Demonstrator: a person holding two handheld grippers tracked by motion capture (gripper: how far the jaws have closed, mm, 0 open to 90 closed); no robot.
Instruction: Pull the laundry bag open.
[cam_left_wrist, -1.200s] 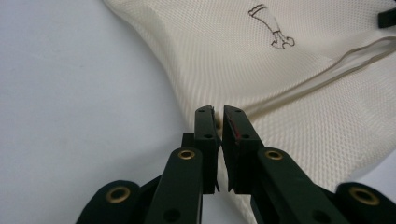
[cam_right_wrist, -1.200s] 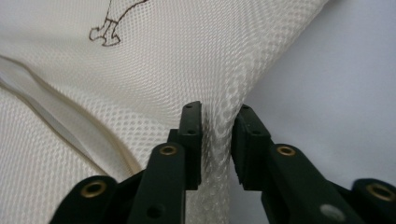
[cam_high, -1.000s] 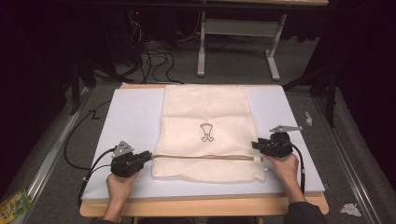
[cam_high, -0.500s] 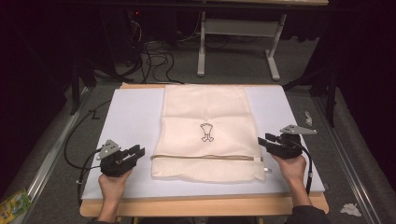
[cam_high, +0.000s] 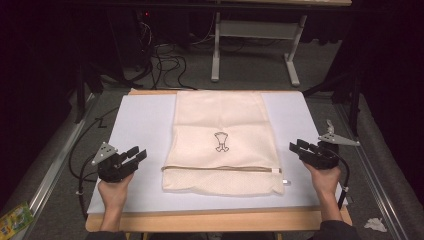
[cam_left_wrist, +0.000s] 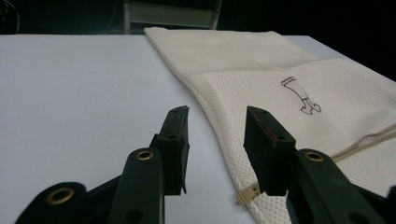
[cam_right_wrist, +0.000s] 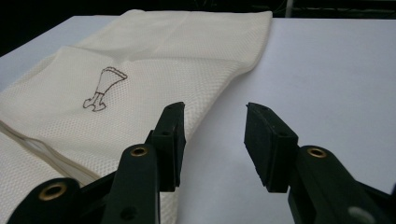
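At the mat's centre lies the mesh bag (cam_high: 224, 142), its zipper pull (cam_left_wrist: 247, 193) partly hidden by a jaw. At 8 and 4 o'clock, left gripper (cam_high: 135, 155) and right gripper (cam_high: 298, 147) gape empty.

White-topped table (cam_high: 145, 125) under flat cream mesh bag (cam_high: 222, 120).

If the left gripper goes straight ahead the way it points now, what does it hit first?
Probably the cream mesh bag: its left edge lies just ahead of the open left gripper, though depth is hard to judge.
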